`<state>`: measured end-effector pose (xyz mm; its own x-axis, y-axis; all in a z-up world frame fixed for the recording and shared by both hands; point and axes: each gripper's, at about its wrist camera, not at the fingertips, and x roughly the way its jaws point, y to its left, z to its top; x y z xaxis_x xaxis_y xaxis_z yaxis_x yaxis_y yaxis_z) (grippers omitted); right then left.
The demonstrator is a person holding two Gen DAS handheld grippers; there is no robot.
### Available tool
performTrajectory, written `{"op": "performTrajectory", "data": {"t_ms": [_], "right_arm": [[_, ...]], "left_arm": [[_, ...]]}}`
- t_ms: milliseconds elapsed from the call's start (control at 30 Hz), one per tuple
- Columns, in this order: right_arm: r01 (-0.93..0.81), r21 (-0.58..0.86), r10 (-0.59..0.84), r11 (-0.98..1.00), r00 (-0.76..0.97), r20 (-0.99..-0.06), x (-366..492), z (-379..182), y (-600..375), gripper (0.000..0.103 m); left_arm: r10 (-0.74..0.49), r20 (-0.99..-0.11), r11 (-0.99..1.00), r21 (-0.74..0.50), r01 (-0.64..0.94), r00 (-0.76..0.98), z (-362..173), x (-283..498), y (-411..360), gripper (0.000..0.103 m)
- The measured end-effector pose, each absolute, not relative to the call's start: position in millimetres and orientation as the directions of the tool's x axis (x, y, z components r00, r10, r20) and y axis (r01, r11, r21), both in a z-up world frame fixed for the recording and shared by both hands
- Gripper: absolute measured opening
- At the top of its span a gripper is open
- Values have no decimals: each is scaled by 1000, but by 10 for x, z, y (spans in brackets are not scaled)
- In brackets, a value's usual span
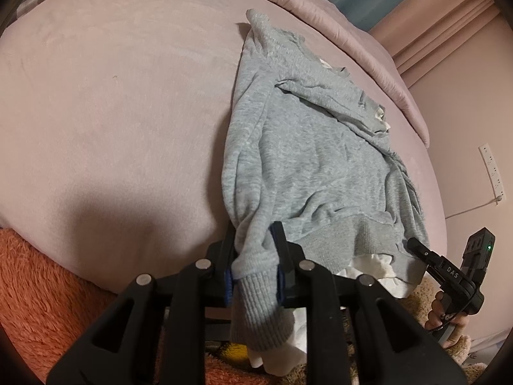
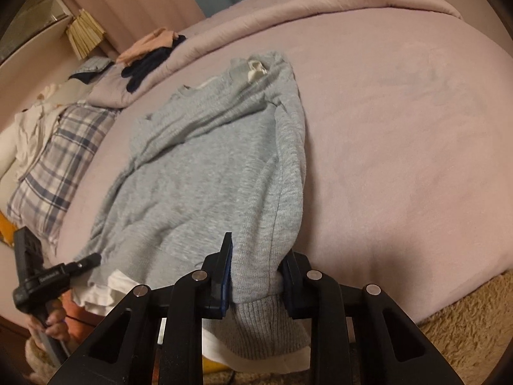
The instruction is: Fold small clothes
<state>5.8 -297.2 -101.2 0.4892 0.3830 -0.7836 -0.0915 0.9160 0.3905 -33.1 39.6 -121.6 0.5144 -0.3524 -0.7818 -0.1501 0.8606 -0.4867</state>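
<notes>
A grey sweatshirt (image 1: 304,160) (image 2: 208,176) with a white under-layer lies lengthwise on the pink bed (image 1: 112,112) (image 2: 400,128), its ribbed hem at the near edge. My left gripper (image 1: 255,256) is shut on the hem's left corner, and bunched grey fabric fills the space between its blue pads. My right gripper (image 2: 256,276) is shut on the hem's right corner, with the ribbing hanging below its fingers. Each gripper also shows small in the other view: the right gripper (image 1: 416,247) and the left gripper (image 2: 93,258), each held by a hand.
A plaid pillow (image 2: 61,166) and a pile of clothes (image 2: 150,51) lie at the far left of the bed. A folded pink quilt (image 1: 320,9) runs along the far side. An orange fluffy blanket (image 1: 38,288) and a tan shaggy rug (image 2: 465,327) are below the near edge.
</notes>
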Motion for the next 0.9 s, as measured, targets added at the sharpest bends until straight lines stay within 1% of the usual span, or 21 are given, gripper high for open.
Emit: {"op": "performTrajectory", "data": {"t_ms": [133,267,333,400,467,533,567,633,733,800,833,867,900], "right_arm": [[-64,363,354,930,425,-833,98,-1135,-2943,27],[-46,364,350,930,411,-842,88,-1153,-2982,27],[-43,367,352,929,406,-844,72,-1153,-2994,33],[-38,365,349,930,400,-847,57,-1161,-3014,37],[-39,372,355,928,400,-845,44,-1164,-3039,40],[-34,384,365,923,393,-844,33,-1171,-3053,47],[-35,390,372,920,390,-842,32,-1173,-3053,49],[-45,404,388,914,390,-835,20,-1171,-3053,53],[-50,409,395,911,390,-832,32,-1192,-3029,53],[-73,425,418,902,390,-820,49,-1229,-2998,53],[-77,425,419,902,393,-819,57,-1240,-2987,52],[-80,421,416,903,397,-818,61,-1241,-2979,48],[-83,412,409,907,404,-818,59,-1230,-2974,35]], "left_arm": [[-348,-790,862,-481,-158,505,-1245,-322,400,23],[-342,-796,866,-473,-162,500,-1267,-326,382,24],[-338,-800,868,-469,-165,497,-1277,-315,376,27],[-341,-800,865,-472,-169,493,-1293,-317,381,34],[-358,-798,859,-485,-164,484,-1309,-317,376,43],[-369,-794,856,-493,-155,483,-1309,-324,364,50],[-372,-792,857,-493,-148,483,-1303,-327,348,55],[-380,-791,858,-495,-137,479,-1303,-324,314,60],[-386,-789,857,-499,-131,478,-1332,-314,263,59],[-383,-792,863,-490,-123,475,-1351,-308,228,43],[-375,-796,866,-484,-126,475,-1357,-305,226,30],[-381,-792,860,-494,-133,476,-1366,-308,238,21],[-404,-783,845,-518,-135,473,-1374,-311,253,20]]}}
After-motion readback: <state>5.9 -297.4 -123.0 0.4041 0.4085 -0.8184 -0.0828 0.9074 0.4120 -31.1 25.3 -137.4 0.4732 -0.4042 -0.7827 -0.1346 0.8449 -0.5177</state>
